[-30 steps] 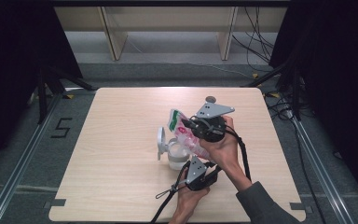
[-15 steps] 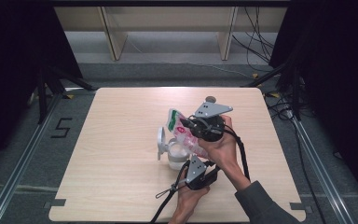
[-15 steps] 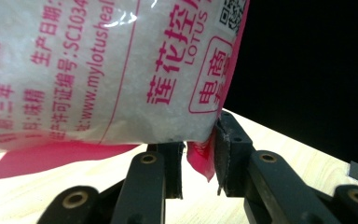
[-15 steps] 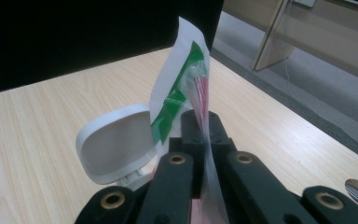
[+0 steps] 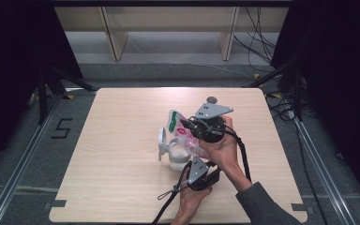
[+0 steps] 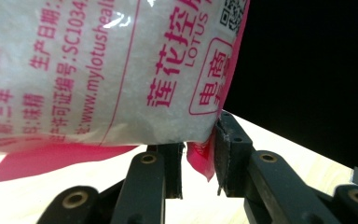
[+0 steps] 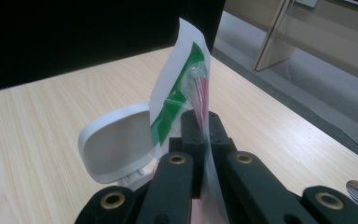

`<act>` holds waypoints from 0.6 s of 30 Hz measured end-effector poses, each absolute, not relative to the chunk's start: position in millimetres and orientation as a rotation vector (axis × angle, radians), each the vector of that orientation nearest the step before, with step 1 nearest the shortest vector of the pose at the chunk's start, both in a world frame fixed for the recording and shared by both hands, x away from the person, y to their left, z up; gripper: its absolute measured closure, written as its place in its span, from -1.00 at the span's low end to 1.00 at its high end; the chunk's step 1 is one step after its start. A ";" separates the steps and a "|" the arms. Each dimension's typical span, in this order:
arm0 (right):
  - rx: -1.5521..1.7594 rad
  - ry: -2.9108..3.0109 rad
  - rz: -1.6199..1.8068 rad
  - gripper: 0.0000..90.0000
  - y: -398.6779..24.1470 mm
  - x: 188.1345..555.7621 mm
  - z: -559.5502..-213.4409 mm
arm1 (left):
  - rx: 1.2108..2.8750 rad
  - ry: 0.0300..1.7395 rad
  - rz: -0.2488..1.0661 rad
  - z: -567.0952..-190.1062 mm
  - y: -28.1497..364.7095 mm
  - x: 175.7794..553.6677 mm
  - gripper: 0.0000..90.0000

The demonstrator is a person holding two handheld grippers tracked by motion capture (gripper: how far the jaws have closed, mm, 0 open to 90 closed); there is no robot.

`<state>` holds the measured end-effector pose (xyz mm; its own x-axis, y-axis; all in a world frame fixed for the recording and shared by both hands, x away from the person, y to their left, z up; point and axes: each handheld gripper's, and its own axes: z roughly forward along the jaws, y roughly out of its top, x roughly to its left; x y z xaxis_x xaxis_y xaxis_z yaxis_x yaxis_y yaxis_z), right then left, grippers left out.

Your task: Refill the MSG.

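Fingertips of the right gripper [image 7: 200,135] are pressed together on the thin top edge of a plastic pouch [image 7: 186,93], the film pinched flat between the black pads [image 7: 192,128]. Seen from above, that pouch [image 5: 183,133] is glossy and crinkled, white with a green band near its top and pink print lower down, and it hangs tilted over a small white container [image 5: 178,157] near the middle of the table [image 5: 122,140]. From the left gripper view the pouch [image 6: 121,70] bulges with white grains showing through clear film, covered in pink lettering. The left gripper [image 6: 198,163] has its jaws partly apart, with the pink bottom corner of the pouch hanging between them and lying against one pad [image 6: 226,158]; whether the other pad presses on it I cannot tell. The container's rounded white flip lid [image 7: 116,140] stands open, smooth and matte, just beside the pouch. The table is pale wood-grain laminate with rounded corners. A small round grey disc [image 5: 211,99] lies near its far edge, well apart from the container. Grey floor and pale wooden shelving legs lie beyond
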<state>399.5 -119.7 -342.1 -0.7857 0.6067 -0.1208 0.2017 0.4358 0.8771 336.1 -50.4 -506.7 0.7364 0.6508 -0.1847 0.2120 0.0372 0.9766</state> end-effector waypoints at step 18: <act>0.675 2.282 1.314 1.00 -115.9 399.1 -342.7 | 1.529 0.737 0.394 -506.1 -47.8 335.7 0.64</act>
<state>399.1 -115.9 -342.7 -0.7937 0.5972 -0.1158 0.1996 0.4355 0.8778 335.7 -47.8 -506.1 0.7306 0.6575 -0.1841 0.2114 0.0386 0.9766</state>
